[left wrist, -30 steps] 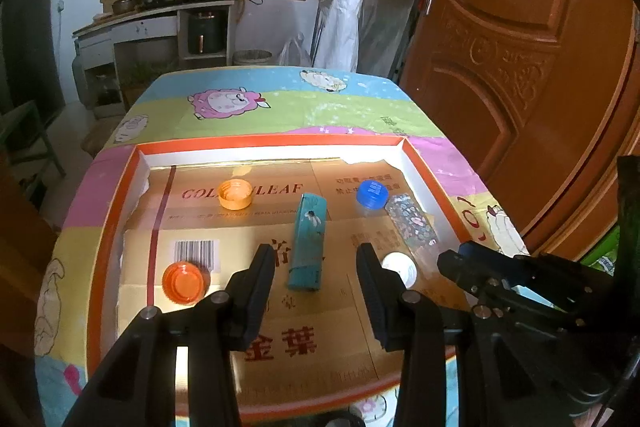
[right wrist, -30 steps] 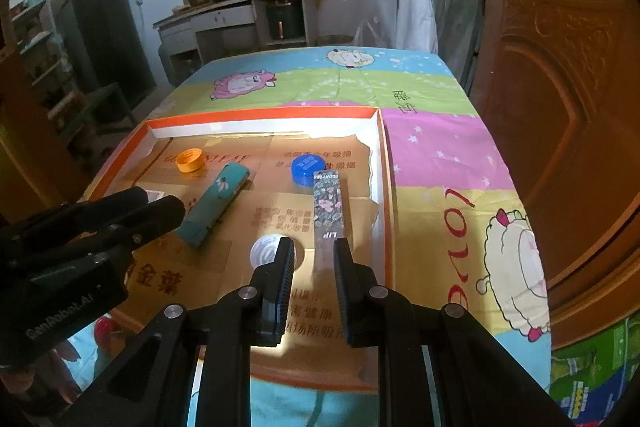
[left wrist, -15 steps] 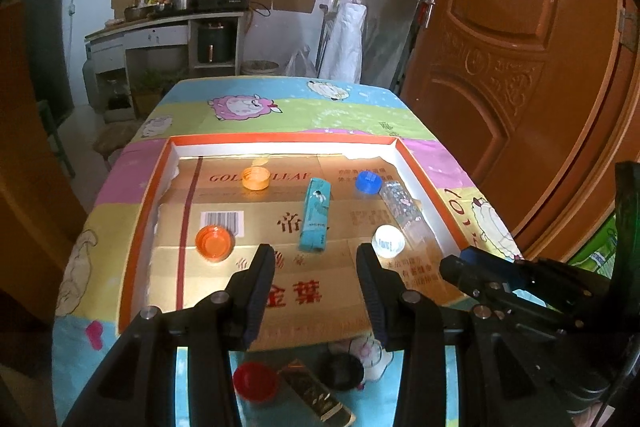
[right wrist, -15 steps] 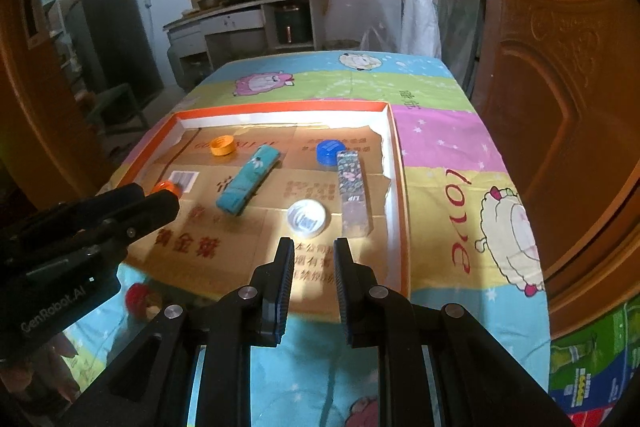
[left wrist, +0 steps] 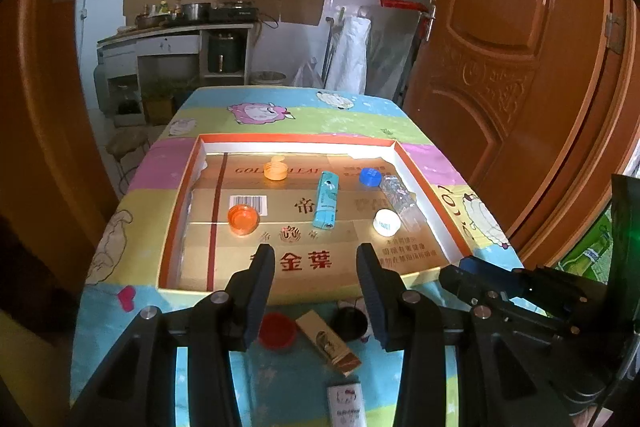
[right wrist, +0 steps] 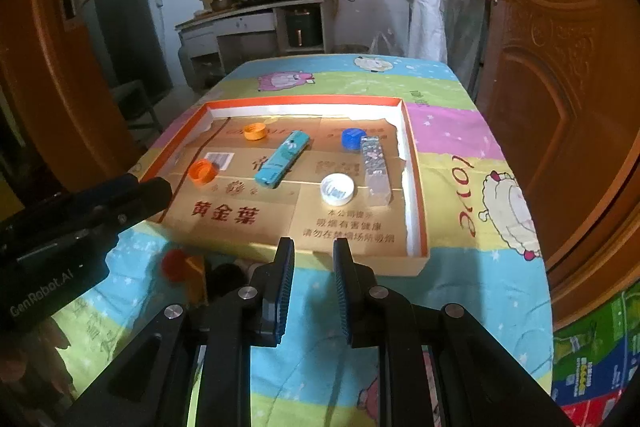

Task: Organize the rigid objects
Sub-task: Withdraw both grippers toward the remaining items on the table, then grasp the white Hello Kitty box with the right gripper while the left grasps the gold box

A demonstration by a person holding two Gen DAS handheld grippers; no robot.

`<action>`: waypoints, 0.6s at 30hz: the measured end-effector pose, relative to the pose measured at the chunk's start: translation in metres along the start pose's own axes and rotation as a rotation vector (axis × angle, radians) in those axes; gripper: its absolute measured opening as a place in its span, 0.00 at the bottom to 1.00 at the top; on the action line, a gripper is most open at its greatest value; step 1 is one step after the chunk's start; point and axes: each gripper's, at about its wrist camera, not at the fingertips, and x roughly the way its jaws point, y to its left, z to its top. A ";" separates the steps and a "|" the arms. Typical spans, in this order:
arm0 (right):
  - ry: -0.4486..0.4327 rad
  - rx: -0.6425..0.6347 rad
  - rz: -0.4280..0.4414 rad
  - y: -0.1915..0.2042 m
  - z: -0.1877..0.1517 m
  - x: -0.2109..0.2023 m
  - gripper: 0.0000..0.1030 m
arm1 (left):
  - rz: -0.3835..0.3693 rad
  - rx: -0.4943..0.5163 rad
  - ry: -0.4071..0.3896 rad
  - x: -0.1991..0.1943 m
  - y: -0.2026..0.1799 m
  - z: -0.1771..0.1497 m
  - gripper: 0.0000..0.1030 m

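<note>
- Orange-rimmed cardboard tray (left wrist: 436, 211) lies on the cartoon tablecloth (right wrist: 472, 267), holding the sorted pieces.
- Inside it, seen from the left wrist: a light orange cap (left wrist: 276, 171) at 11 o'clock, a darker orange cap (left wrist: 243, 220) at 8 o'clock, a teal lighter (left wrist: 326, 201) in the middle, a blue cap (left wrist: 371, 176) at 1 o'clock touching a glittery lighter (left wrist: 400, 197), and a white cap (left wrist: 387, 221) at 4 o'clock.
- Outside the tray's near edge lie a red cap (left wrist: 277, 330), a brown lighter (left wrist: 330, 343), a black cap (left wrist: 351, 323) and a white lighter (left wrist: 345, 405).
- Left gripper (left wrist: 315, 269) hovers over that near edge, fingers wide apart and empty.
- Right gripper (right wrist: 313, 261) hangs short of the tray, fingers slightly apart, gripping nothing.
</note>
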 end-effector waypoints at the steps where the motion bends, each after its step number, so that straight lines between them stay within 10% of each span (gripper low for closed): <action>1: 0.000 -0.002 0.001 0.002 -0.002 -0.002 0.20 | 0.003 0.000 -0.002 -0.002 0.000 -0.002 0.41; 18: 0.039 -0.021 0.050 0.042 -0.043 -0.011 0.20 | 0.049 -0.098 -0.033 -0.038 0.049 -0.043 0.41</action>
